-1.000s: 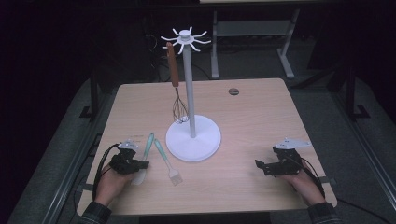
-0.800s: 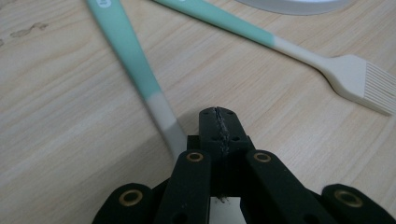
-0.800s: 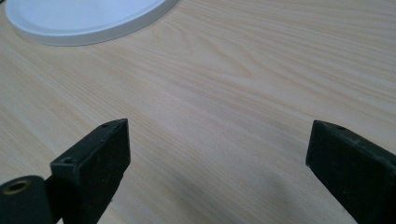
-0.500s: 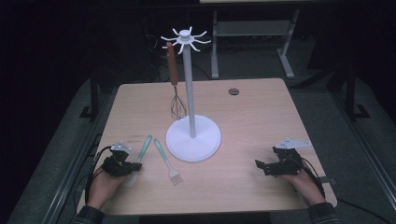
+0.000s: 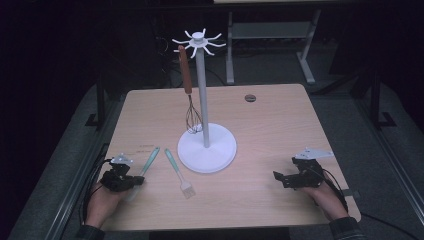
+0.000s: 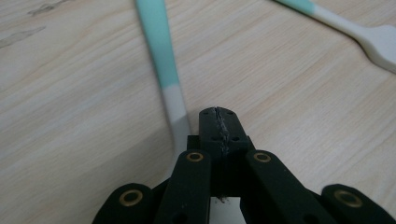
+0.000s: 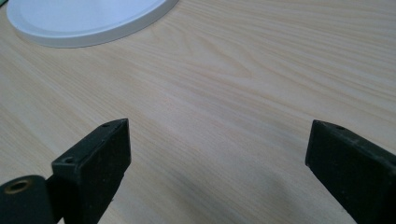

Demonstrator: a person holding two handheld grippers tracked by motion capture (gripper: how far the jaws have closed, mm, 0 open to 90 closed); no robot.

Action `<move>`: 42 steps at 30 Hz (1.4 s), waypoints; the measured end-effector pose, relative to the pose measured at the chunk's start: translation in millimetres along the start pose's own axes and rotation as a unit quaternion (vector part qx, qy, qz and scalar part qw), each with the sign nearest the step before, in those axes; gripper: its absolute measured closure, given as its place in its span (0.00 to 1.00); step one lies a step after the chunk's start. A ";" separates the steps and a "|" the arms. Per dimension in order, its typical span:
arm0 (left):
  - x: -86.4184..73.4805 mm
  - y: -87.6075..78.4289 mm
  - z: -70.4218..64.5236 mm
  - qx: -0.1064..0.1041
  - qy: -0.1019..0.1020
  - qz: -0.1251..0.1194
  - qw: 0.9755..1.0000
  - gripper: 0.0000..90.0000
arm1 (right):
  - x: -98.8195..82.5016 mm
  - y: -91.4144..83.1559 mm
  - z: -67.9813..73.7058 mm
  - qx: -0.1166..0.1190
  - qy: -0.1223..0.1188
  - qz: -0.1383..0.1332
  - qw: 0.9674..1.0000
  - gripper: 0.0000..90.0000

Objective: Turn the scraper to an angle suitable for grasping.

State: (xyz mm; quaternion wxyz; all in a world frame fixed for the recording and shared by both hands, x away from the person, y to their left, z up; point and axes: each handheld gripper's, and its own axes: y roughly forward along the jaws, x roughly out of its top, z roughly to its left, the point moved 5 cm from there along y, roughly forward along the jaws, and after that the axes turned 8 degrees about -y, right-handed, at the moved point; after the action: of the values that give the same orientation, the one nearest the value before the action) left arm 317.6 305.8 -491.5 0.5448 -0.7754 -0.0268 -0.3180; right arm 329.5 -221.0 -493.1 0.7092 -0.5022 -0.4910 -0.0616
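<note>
My left gripper (image 5: 138, 179) lies low at the table's front left, jaws shut together with nothing between them (image 6: 218, 122). A teal-handled spatula (image 5: 149, 160) lies on the table beside it, and its white end runs under the left side of the jaws (image 6: 162, 60). A second teal-handled brush (image 5: 177, 169) lies just to the right (image 6: 355, 27). My right gripper (image 5: 278, 176) rests at the front right, open over bare wood (image 7: 217, 140). A whisk (image 5: 188, 85) with a brown handle hangs from the white hook stand (image 5: 201, 90).
The stand's round white base (image 5: 220, 152) sits mid-table, and its edge shows in the right gripper view (image 7: 93, 28). A small dark round grommet (image 5: 250, 98) is set in the far side of the wooden table (image 5: 280, 130). Dark floor and desk legs surround the table.
My left hand has slid its shut gripper leftward along the table's front. The right hand has stayed put.
</note>
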 end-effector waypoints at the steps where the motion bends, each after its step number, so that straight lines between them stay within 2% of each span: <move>1: -1.1 -1.2 1.0 0.001 -0.003 0.002 1.000 1.00 | 0.1 0.2 -0.4 0.000 -0.002 -0.001 1.000 0.07; 6: -5.7 -6.6 7.8 0.012 -0.007 0.003 1.000 1.00 | -0.1 0.2 -0.7 -0.001 -0.001 -0.002 1.000 0.07; 12: -13.0 -14.8 18.8 0.026 -0.022 -0.002 0.999 1.00 | -0.2 0.7 -0.6 0.002 -0.001 0.001 1.000 0.07; 16: -12.7 -15.6 20.1 0.023 -0.023 -0.002 0.999 1.00 | -0.2 1.0 -0.4 0.002 -0.002 0.001 1.000 0.07; 18: -9.1 -16.8 19.8 0.013 -0.023 -0.009 1.000 1.00 | -0.2 1.4 -0.3 0.003 -0.002 0.001 1.000 0.07; 20: -1.7 -18.0 20.2 0.014 -0.022 -0.018 1.000 1.00 | -0.3 1.6 -0.3 0.003 -0.002 0.002 1.000 0.07; 21: 8.8 -17.3 21.7 0.015 -0.022 -0.031 0.999 1.00 | -0.3 1.9 0.1 0.003 0.000 0.003 1.000 0.07; 22: 8.8 -17.3 21.7 0.015 -0.022 -0.031 0.999 1.00 | -0.3 1.9 0.1 0.003 0.000 0.003 1.000 0.07; 23: 20.1 -15.5 23.3 0.019 -0.023 -0.043 0.999 1.00 | -0.4 2.4 0.1 0.003 -0.001 0.004 1.000 0.07; 24: 20.1 -15.5 23.3 0.019 -0.023 -0.043 0.999 1.00 | -0.4 2.4 0.1 0.003 -0.001 0.004 1.000 0.07; 25: 31.4 -11.9 26.9 0.023 -0.023 -0.049 0.998 1.00 | -0.4 2.4 0.5 0.004 -0.001 0.005 1.000 0.07; 26: 31.4 -11.9 26.9 0.023 -0.023 -0.049 0.998 1.00 | -0.4 2.4 0.5 0.004 -0.001 0.005 1.000 0.07; 27: 43.2 -6.2 30.5 0.024 -0.028 -0.059 0.998 1.00 | -0.6 2.7 0.4 0.004 -0.002 0.005 1.000 0.07; 32: 62.6 7.6 38.7 0.033 -0.032 -0.061 0.997 1.00 | -0.9 3.1 -0.2 0.005 -0.003 0.004 1.000 0.07; 33: 69.9 14.7 42.2 0.039 -0.025 -0.058 0.997 1.00 | -1.3 3.1 -0.6 0.004 -0.002 0.005 1.000 0.07; 38: 77.8 30.7 46.3 0.042 -0.027 -0.048 0.998 1.00 | -2.0 2.6 -1.4 0.004 0.000 0.005 1.000 0.07; 42: 77.4 36.1 47.1 0.041 -0.024 -0.043 0.998 1.00 | -2.1 2.9 -1.7 0.005 -0.001 0.005 1.000 0.07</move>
State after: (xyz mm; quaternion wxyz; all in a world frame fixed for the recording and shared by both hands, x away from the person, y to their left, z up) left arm 415.0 308.2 -490.6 0.5613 -0.7580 -0.0865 -0.3207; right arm 331.2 -221.7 -496.6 0.7117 -0.5008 -0.4895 -0.0547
